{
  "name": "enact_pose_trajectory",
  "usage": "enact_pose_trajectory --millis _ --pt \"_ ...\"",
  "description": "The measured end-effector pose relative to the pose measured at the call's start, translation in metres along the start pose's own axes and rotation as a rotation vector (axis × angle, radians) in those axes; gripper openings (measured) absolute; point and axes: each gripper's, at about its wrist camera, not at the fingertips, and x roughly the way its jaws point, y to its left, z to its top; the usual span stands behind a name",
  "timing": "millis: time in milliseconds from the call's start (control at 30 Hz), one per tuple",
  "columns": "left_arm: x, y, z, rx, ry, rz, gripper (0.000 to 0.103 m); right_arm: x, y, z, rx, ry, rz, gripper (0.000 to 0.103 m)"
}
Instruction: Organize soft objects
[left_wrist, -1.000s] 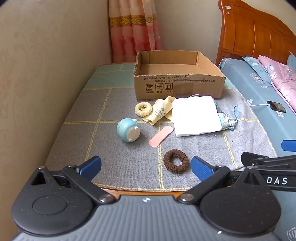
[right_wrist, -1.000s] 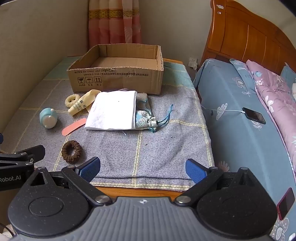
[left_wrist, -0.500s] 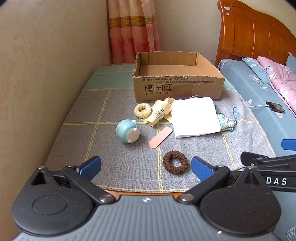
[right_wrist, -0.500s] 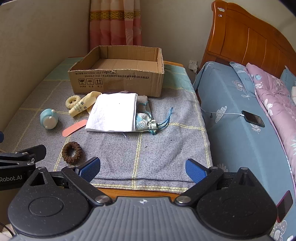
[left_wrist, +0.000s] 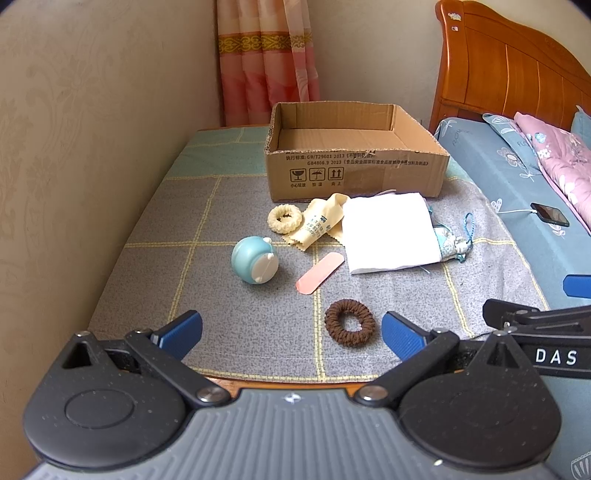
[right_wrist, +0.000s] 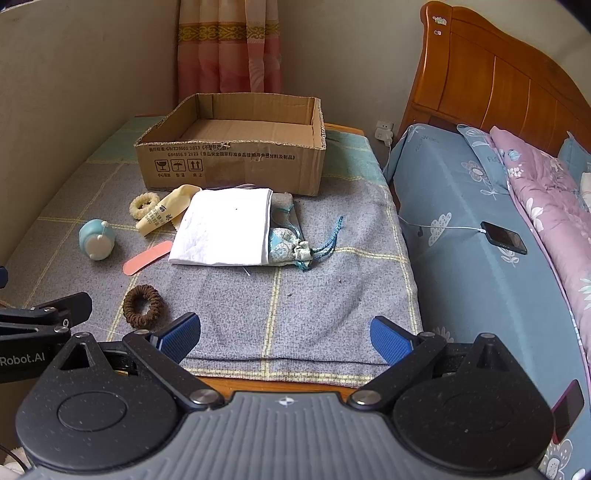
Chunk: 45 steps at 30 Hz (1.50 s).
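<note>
While nothing has yet been lifted, the soft items lie scattered on a grey checked cloth (left_wrist: 229, 325) before an empty box, seen from the left wrist view.

Brown scrunchie (left_wrist: 349, 322): nearest item, at 6 o'clock of the spread, just inside the left gripper's right finger; by its position the likeliest first pick.
White folded cloth (left_wrist: 388, 232): at 2 o'clock of the scrunchie, lying over a patterned drawstring pouch (left_wrist: 448, 245), so the pouch probably waits until the cloth is moved.
Yellow printed cloth (left_wrist: 319, 221): crumpled at 12 o'clock of the scrunchie, one edge tucked beneath the white cloth.
Cream scrunchie (left_wrist: 284, 218): touching the yellow cloth's left side, close under the box wall.
Pink strip (left_wrist: 320, 272): flat, between the brown scrunchie and the cloths.
Blue-and-white round toy (left_wrist: 255, 259): at 10 o'clock of the brown scrunchie, apart from the rest.
Cardboard box (left_wrist: 354, 173): open-topped and bare inside, at 12 o'clock behind the pile; seemingly the place meant for collecting.
Left gripper (left_wrist: 291, 328): jaws spread wide, holding nothing, hovering over the cloth's near edge.
Right gripper (right_wrist: 284, 334): likewise spread and empty, beside its partner, facing open cloth.
Bed (right_wrist: 461, 229): at 3 o'clock, a charging phone (right_wrist: 503, 237) on it, apart from the task.
</note>
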Motion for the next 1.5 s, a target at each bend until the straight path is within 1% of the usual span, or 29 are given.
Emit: enact_pose_trajectory --millis 1500 --pt "0.0028 0.0002 0.0025 -0.004 0.003 -0.003 0.103 0.0020 0.0035 0.0029 -0.015 -0.004 -0.006 0.100"
